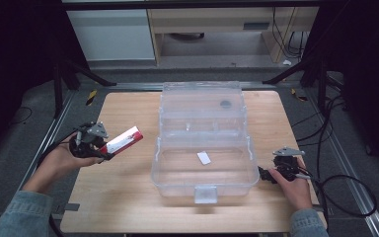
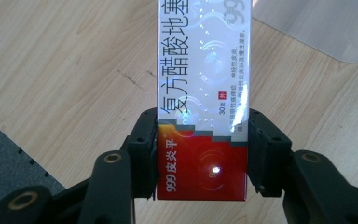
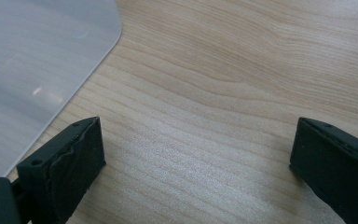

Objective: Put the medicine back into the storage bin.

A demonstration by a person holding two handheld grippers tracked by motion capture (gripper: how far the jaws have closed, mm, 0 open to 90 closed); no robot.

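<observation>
Clearly the left gripper (image 1: 109, 154) is clamped on the red end of the medicine box (image 2: 203, 107), held in the air left of the open clear plastic case (image 1: 205, 148); pickup looks done, placing inside remains. The right gripper (image 1: 262, 173), jaws spread apart, idles by the case's right side on the wooden table (image 1: 128, 197)

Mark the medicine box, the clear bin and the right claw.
medicine box (image 2: 200, 93): left gripper view, white printed face.
clear bin (image 1: 205, 190): high view, front latch.
right claw (image 3: 196, 172): right gripper view, midway between its open fingertips.
</observation>
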